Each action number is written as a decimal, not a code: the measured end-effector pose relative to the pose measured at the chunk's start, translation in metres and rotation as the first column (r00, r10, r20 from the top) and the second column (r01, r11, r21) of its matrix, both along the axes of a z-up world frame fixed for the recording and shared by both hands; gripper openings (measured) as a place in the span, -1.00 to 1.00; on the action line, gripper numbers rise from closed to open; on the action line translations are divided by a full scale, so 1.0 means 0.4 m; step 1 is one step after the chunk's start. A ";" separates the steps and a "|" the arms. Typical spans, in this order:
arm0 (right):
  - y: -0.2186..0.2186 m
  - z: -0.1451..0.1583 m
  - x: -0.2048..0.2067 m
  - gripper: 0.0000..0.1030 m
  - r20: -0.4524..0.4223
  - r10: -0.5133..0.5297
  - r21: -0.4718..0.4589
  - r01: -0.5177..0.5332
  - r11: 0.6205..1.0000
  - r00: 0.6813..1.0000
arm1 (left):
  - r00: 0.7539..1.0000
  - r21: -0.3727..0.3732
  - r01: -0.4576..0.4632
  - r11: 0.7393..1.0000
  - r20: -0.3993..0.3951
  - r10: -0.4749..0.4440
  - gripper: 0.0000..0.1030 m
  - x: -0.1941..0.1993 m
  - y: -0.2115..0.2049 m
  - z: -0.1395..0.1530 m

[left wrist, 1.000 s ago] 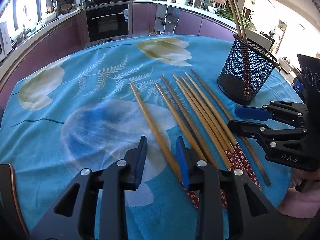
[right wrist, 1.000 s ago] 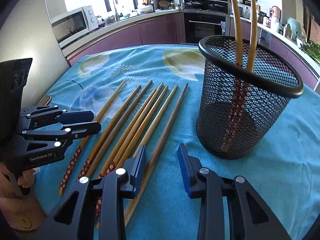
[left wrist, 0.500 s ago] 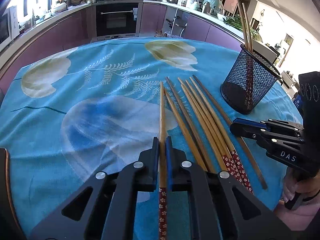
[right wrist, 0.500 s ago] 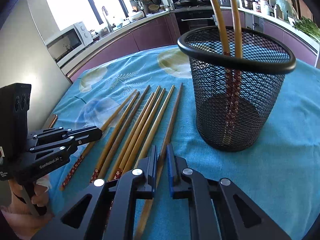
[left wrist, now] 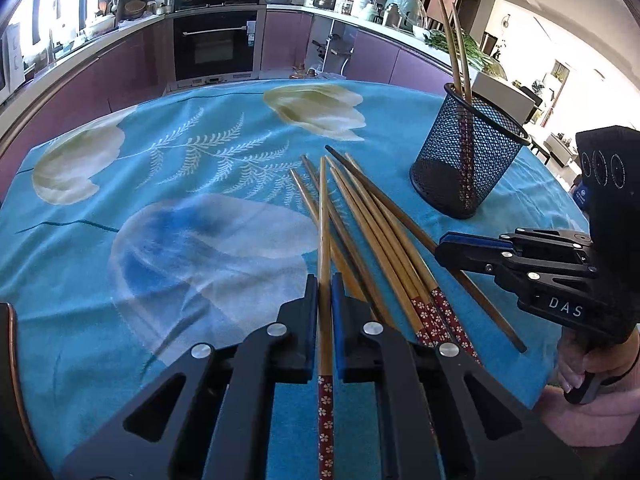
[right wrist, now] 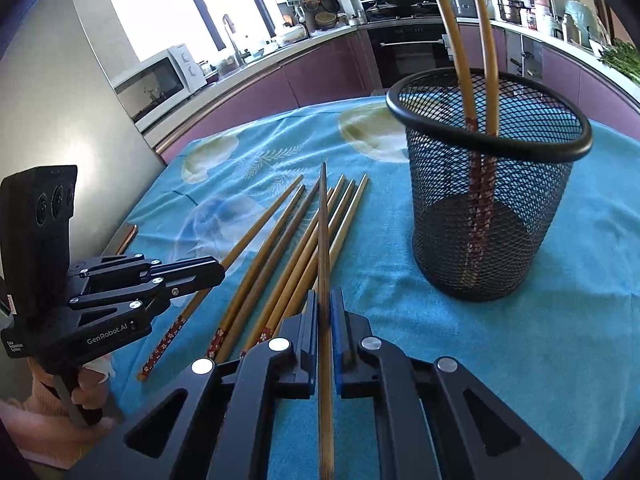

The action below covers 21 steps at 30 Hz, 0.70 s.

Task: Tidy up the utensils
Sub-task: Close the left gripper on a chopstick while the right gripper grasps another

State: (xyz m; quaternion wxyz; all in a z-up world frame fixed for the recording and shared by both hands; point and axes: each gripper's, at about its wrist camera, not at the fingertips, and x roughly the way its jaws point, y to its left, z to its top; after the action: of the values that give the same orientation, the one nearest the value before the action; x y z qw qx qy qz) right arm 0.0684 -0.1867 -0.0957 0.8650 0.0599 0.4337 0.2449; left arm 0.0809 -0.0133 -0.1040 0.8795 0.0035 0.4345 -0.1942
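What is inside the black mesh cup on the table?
Two chopsticks stand inside the mesh cup, leaning on its rim, patterned ends down. Their lowest tips blur behind the mesh.

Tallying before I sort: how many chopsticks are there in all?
9 chopsticks: two standing in the mesh holder, one each in the left claw and right claw, five lying on the cloth. Overlaps may hide another.

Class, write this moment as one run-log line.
left claw: shut on floral-end chopstick | right claw: shut on plain chopstick | mesh holder: two chopsticks inside
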 end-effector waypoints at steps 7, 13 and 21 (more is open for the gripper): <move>0.015 -0.008 0.008 -0.82 -0.013 0.014 -0.049 -0.014 0.999 1.000 | 0.999 0.010 0.021 1.000 -0.024 -0.021 -0.84 0.014 0.004 -0.017; 0.027 -0.008 0.023 -0.81 -0.012 0.023 -0.072 -0.024 0.997 1.000 | 0.998 0.007 0.041 0.999 -0.040 -0.041 -0.79 0.031 0.008 -0.023; 0.032 -0.003 0.037 -0.88 0.003 0.035 -0.075 -0.035 0.997 0.999 | 0.999 0.021 0.035 0.999 -0.039 -0.034 -0.83 0.051 -0.003 -0.018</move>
State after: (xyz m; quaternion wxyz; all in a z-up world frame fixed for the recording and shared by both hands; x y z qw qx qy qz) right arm 0.0830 -0.1738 -0.0969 0.8633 0.0194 0.4416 0.2436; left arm 0.1014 -0.0144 -0.1114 0.8673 0.0167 0.4536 -0.2045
